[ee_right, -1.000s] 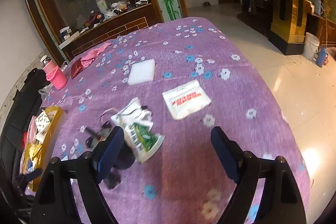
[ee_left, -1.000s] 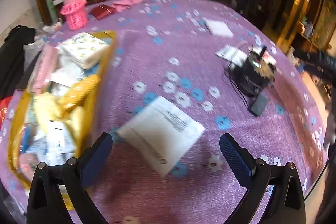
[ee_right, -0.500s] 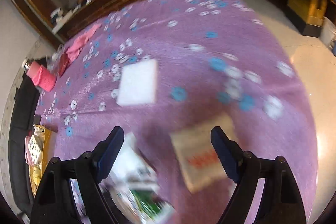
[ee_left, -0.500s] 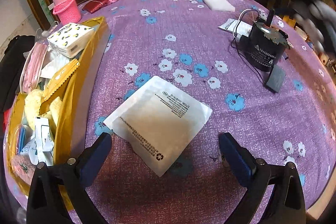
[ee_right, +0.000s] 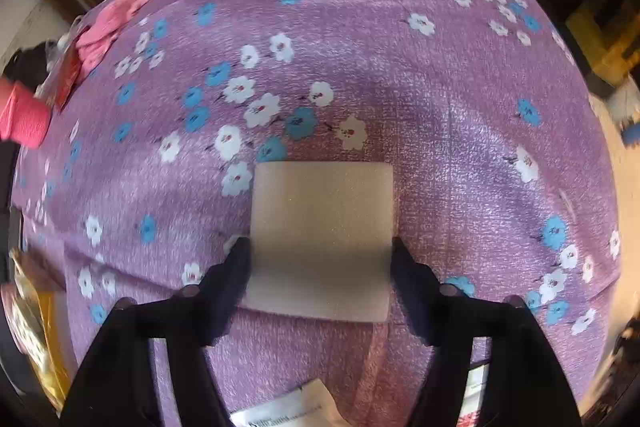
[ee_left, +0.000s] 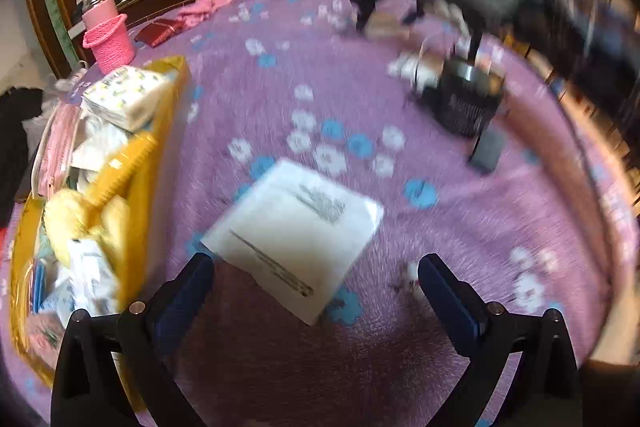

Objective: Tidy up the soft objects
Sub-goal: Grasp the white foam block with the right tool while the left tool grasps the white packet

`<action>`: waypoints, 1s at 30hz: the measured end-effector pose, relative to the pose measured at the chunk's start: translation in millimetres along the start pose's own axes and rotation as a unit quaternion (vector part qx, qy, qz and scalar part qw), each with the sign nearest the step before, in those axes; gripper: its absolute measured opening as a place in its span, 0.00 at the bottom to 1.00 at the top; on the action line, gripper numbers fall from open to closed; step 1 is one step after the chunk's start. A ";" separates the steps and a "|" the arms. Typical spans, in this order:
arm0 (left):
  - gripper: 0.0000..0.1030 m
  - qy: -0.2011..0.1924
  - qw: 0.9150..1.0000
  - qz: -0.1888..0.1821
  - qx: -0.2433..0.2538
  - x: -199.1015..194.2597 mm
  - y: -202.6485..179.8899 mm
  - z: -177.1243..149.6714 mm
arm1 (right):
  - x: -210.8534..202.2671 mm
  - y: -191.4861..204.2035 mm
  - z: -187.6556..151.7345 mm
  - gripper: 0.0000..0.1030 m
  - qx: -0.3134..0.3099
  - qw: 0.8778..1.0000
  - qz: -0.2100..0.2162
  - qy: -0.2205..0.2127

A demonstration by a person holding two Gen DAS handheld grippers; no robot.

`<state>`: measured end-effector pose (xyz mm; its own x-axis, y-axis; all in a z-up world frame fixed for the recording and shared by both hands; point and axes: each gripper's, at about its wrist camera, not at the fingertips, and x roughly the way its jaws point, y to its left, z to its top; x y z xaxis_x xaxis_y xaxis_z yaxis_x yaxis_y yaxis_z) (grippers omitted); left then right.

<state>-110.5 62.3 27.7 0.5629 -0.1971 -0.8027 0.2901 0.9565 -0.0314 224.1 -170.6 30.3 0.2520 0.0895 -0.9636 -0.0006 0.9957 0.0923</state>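
In the left wrist view a flat white packet [ee_left: 294, 231] lies on the purple flowered cloth, just ahead of my open, empty left gripper [ee_left: 316, 281]. A yellow box [ee_left: 168, 131] full of soft packs and tissues stands at the left. In the right wrist view a white foam pad [ee_right: 322, 239] lies flat on the cloth between the open fingers of my right gripper [ee_right: 320, 259]; the fingertips sit at its two side edges, and I cannot tell if they touch it. The right gripper also shows, blurred, far across the table in the left wrist view [ee_left: 384, 15].
A black cylindrical device [ee_left: 466, 101] with a cord and packets beside it stands at the right. A pink cup [ee_left: 109, 43], a red wallet [ee_left: 160, 29] and a pink cloth [ee_right: 116, 19] lie at the far side. More packets [ee_right: 292, 409] lie under the right gripper.
My right gripper swept across the table from the packets to the white foam pad, which now lies between its fingers. My left gripper stayed over the white packet, shifting slightly.
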 end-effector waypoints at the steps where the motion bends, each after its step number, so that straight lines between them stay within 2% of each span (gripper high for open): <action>1: 1.00 -0.011 1.000 -0.005 -0.004 -6.6 5.9 3.9 | -4.5 -3.7 -4.2 0.63 0.003 1.000 0.019 -0.003; 3: 1.00 -0.037 0.999 -0.014 -0.004 -23.4 18.8 8.8 | -21.4 -13.4 -15.2 0.63 0.010 0.999 0.032 -0.028; 5: 1.00 -0.043 0.999 -0.015 0.001 -29.9 25.7 9.0 | -42.9 -25.2 -30.4 0.64 0.018 0.997 0.059 -0.052; 8: 1.00 -0.031 0.999 -0.005 0.017 -27.2 26.3 9.9 | -83.3 -37.9 -65.9 0.64 0.013 0.991 0.089 -0.094; 12: 1.00 -0.013 0.999 -0.007 0.044 -14.4 15.5 10.8 | -119.5 -54.1 -114.0 0.64 0.001 0.983 0.137 -0.124; 17: 0.99 0.019 0.995 -0.015 0.099 10.6 -0.5 17.5 | -131.4 -67.2 -166.3 0.65 0.005 0.976 0.171 -0.133; 19: 0.99 0.039 0.991 -0.007 0.127 27.6 -4.3 21.7 | -134.4 -72.7 -184.8 0.65 0.008 0.974 0.183 -0.135; 21: 1.00 0.075 0.986 -0.010 0.152 47.0 -5.1 23.6 | -136.9 -76.0 -195.9 0.65 0.009 0.971 0.193 -0.137; 22: 1.00 0.061 0.986 -0.024 0.151 47.2 -2.2 27.2 | -139.8 -76.5 -202.2 0.65 0.009 0.970 0.199 -0.141; 27: 0.99 0.073 0.985 -0.024 0.156 50.0 -1.0 28.7 | -145.3 -70.2 -216.8 0.65 -0.003 0.964 0.218 -0.150; 29: 0.80 0.072 0.985 -0.045 0.153 44.6 -1.2 25.4 | -143.7 -66.8 -219.6 0.65 -0.007 0.962 0.231 -0.149; 30: 0.74 0.073 0.984 -0.041 0.155 39.9 -1.9 23.8 | -143.4 -64.2 -220.9 0.65 -0.009 0.961 0.233 -0.151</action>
<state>-70.2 47.5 9.9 0.4170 -0.2152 -0.8831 0.5648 0.8225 0.0662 -25.8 -242.3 107.1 0.4889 0.5182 -0.7017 -0.1974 0.8493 0.4896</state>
